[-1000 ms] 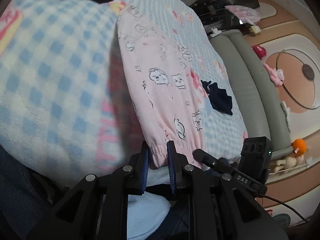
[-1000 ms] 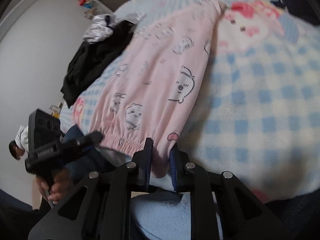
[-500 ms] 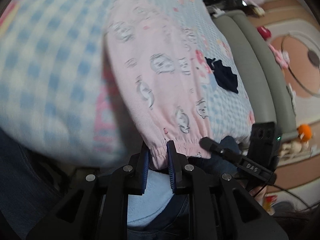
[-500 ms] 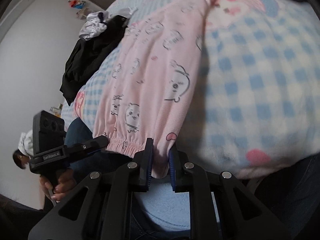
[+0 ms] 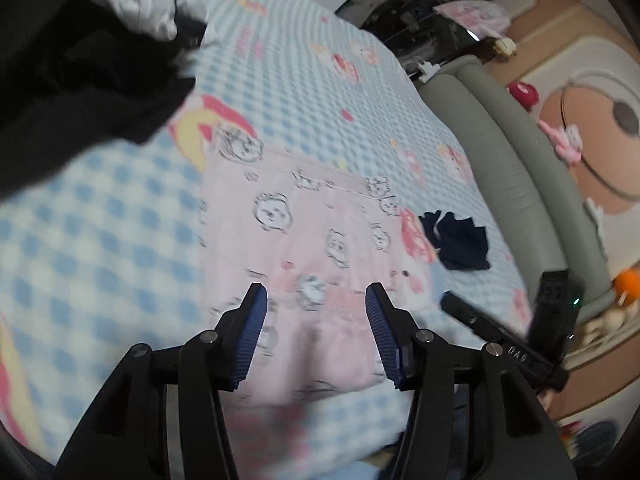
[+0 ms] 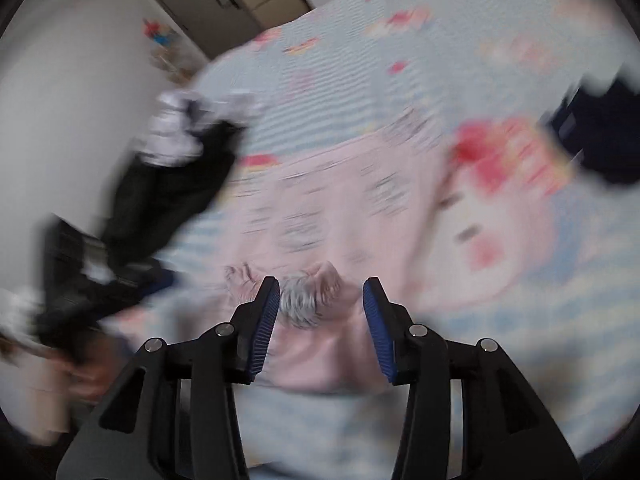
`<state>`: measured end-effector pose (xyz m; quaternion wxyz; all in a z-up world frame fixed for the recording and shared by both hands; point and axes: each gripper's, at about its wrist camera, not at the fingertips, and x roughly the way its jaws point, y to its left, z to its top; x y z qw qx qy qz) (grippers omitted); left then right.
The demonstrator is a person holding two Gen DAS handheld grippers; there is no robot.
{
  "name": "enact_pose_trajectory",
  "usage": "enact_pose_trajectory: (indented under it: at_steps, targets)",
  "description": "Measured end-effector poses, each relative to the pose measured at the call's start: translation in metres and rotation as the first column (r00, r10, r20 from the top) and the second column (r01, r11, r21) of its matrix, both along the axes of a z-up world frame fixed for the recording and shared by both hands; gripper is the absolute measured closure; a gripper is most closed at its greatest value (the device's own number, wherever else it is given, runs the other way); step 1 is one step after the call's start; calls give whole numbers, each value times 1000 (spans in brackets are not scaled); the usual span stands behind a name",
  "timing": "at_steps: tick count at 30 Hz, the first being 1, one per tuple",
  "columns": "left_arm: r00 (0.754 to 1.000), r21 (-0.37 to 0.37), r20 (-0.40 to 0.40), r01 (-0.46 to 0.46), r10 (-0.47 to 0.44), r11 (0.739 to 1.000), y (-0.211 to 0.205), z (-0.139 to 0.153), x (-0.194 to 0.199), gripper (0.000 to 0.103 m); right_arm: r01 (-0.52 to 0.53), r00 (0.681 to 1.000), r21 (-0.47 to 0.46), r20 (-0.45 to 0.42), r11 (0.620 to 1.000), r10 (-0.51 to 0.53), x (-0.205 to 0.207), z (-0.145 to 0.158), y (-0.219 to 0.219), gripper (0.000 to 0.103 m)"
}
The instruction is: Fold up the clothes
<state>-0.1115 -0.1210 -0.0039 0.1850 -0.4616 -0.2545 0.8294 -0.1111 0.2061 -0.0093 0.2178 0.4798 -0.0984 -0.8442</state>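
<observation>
Pink pyjama trousers with cartoon faces [image 5: 304,240] lie flat on the blue checked bedspread [image 5: 100,240], folded over on themselves. My left gripper [image 5: 313,312] is open and empty just above their near edge. My right gripper [image 6: 321,312] is open and empty over the same pink trousers [image 6: 340,208], where a gathered cuff [image 6: 304,300] lies between the fingers. The right wrist view is badly blurred. The right gripper's body shows at the right of the left wrist view [image 5: 504,344].
A pile of black and white clothes [image 5: 80,60] lies at the bed's far left, also in the right wrist view [image 6: 176,168]. A small dark navy garment [image 5: 460,240] lies right of the trousers. A grey padded bed rail [image 5: 500,140] and floor with toys are on the right.
Both grippers were shut on the trousers' cuffs at the bed's near edge. They have carried the cuffs up over the bed, laid them down and opened. The trousers now lie folded.
</observation>
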Motion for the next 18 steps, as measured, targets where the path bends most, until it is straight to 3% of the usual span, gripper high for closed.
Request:
enact_pose_trajectory:
  at_steps: [4,7,9,11,13,14,15,18]
  targets:
    - [997,-165,-18,70,-74,984,12,-19,5,52,-80,997,110,-12,991,82,0,-9,-2,56]
    - [995,-199,-17,93,-98,976,22,-32,4,52,-131,991,131,26,983,128,-3,-23,-6,56]
    - [994,-193,-4,107,-109,975,26,-40,2,52,-154,988,127,43,980,149,-5,-32,-12,43]
    - [994,-219,-8,109,-113,970,30,-45,4,53,-177,983,116,64,977,171,-8,-43,-17,41]
    - [990,-234,-28,130,-140,964,33,-43,7,57,-201,978,117,74,972,194,-8,-50,-22,48]
    - [990,-250,-28,128,-139,960,34,-42,7,61,-208,977,123,66,970,201,-7,-50,-25,59]
    - [989,-264,-40,124,-139,957,35,-40,9,68,-210,977,133,46,969,206,-6,-48,-27,63]
    - [986,-280,-44,143,-161,949,38,-38,11,70,-217,975,157,-14,964,222,-2,-38,-34,68]
